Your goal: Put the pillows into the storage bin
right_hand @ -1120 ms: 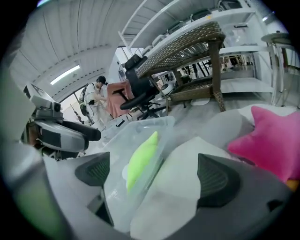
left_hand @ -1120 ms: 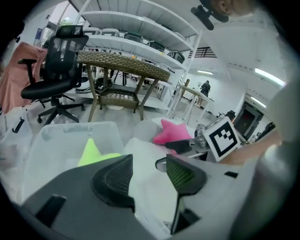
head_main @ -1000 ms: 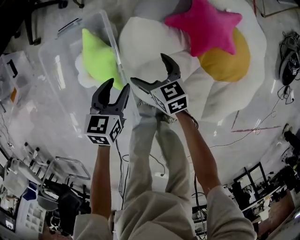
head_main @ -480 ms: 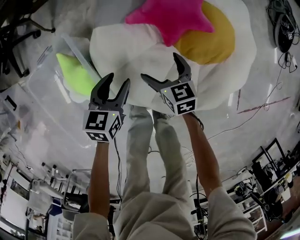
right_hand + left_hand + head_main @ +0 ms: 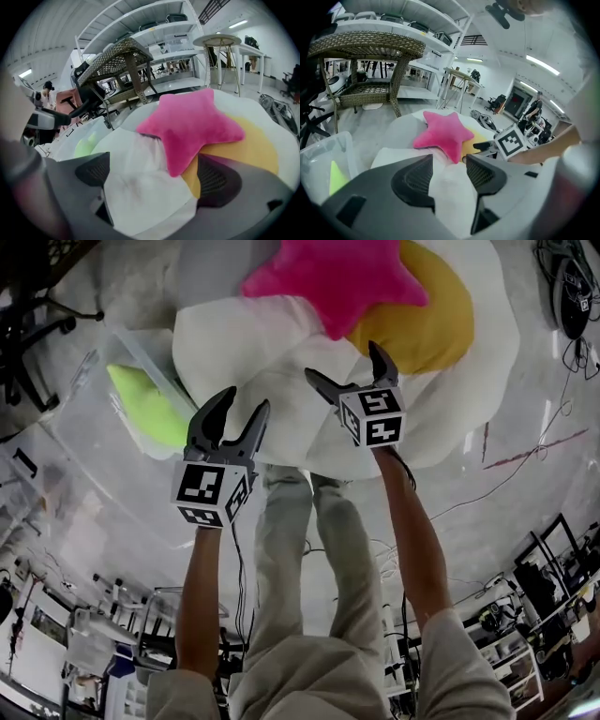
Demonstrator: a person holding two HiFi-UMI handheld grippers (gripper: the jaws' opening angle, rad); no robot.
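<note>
A pink star pillow (image 5: 333,277) lies on a big white cushion with a yellow centre (image 5: 427,310). A plain white pillow (image 5: 248,348) rests on the cushion's near left side. In the clear storage bin (image 5: 89,442) at the left lies a lime green pillow (image 5: 145,409). My left gripper (image 5: 246,401) hangs open above the white pillow's near edge, beside the bin. My right gripper (image 5: 342,362) is open wide over the white pillow, just short of the star. Between the right jaws the right gripper view shows the white pillow (image 5: 140,187) and the star (image 5: 187,126). Neither gripper holds anything.
A wicker table (image 5: 117,61) and metal shelves stand behind the cushion. Cables (image 5: 525,456) and a dark bag (image 5: 567,287) lie on the floor at the right. An office chair (image 5: 37,306) is at the far left. The person's legs (image 5: 300,549) stand just short of the pillows.
My right gripper has moved forward over the white pillow, closer to the star. The left gripper has barely shifted. Both stay open.
</note>
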